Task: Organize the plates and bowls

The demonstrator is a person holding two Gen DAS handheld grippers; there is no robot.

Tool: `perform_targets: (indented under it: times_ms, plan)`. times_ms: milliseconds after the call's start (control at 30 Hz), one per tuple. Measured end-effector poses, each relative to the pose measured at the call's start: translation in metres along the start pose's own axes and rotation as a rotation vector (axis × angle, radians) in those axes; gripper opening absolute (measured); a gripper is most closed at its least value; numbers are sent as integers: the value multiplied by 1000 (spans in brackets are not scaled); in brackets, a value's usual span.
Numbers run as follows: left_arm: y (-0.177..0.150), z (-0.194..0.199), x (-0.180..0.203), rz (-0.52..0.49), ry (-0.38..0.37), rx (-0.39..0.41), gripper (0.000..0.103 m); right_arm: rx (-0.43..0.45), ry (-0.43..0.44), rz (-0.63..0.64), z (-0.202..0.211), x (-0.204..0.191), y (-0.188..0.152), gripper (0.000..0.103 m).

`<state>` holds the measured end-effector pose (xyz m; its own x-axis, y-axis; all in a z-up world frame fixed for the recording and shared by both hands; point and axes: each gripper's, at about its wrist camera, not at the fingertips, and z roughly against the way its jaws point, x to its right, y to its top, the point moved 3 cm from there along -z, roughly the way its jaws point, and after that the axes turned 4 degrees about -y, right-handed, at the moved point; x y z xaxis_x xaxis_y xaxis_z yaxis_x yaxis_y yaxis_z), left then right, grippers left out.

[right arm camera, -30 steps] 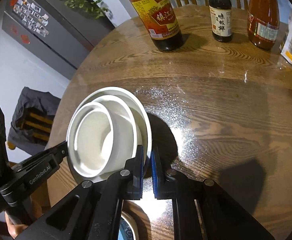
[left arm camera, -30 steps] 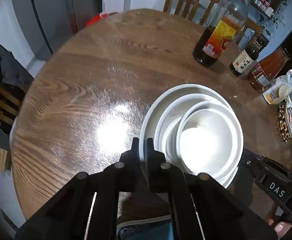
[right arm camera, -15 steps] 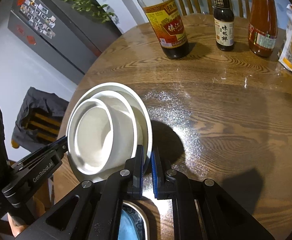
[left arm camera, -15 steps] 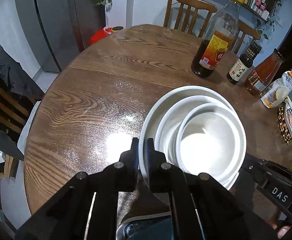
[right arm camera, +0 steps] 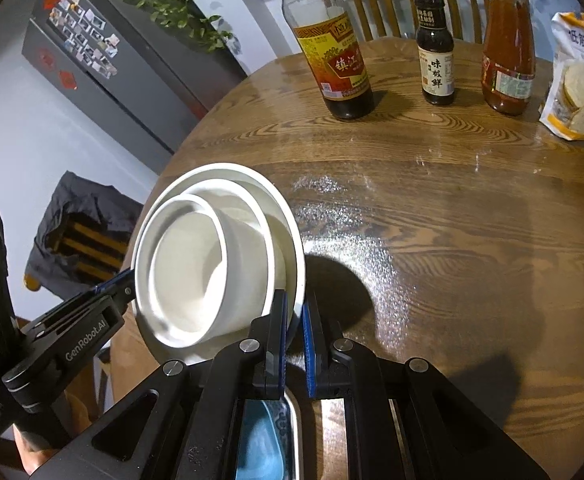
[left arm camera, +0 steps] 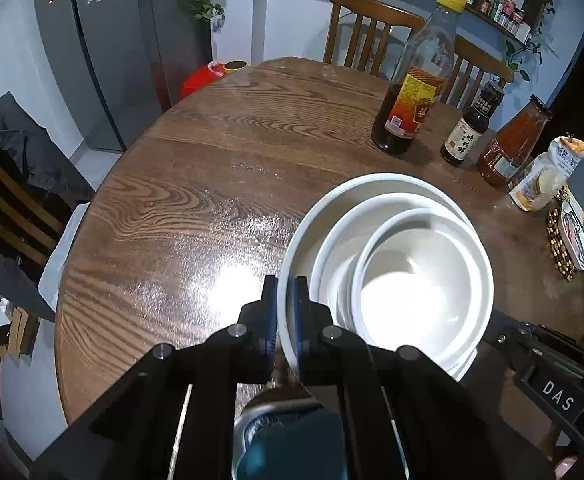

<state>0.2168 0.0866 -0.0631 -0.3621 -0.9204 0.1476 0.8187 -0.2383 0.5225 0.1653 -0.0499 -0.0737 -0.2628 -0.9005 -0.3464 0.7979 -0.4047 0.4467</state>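
Here the white plate (left arm camera: 324,216) sits clamped between left gripper (left arm camera: 285,312) and right gripper (right arm camera: 295,320).

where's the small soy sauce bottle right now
The small soy sauce bottle stands upright at the far edge of the round table, between the tall vinegar bottle and the red sauce bottle.

Pretty dim room with a bluish cast, lit from overhead. The round brown wooden worktop (left arm camera: 195,216) has a blown-out glare patch around 9 o'clock of the stacked white bowls (left arm camera: 408,280), which cast a hard shadow toward 3 o'clock in the right view. Heavy fisheye bending, black corners, mostly sharp.
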Motion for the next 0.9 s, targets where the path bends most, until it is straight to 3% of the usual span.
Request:
perform_targets:
  times_ms: [900]
  plan:
    - [-60,59,-5,98,99,40,3,-30,87,104,36,-22,-57,11]
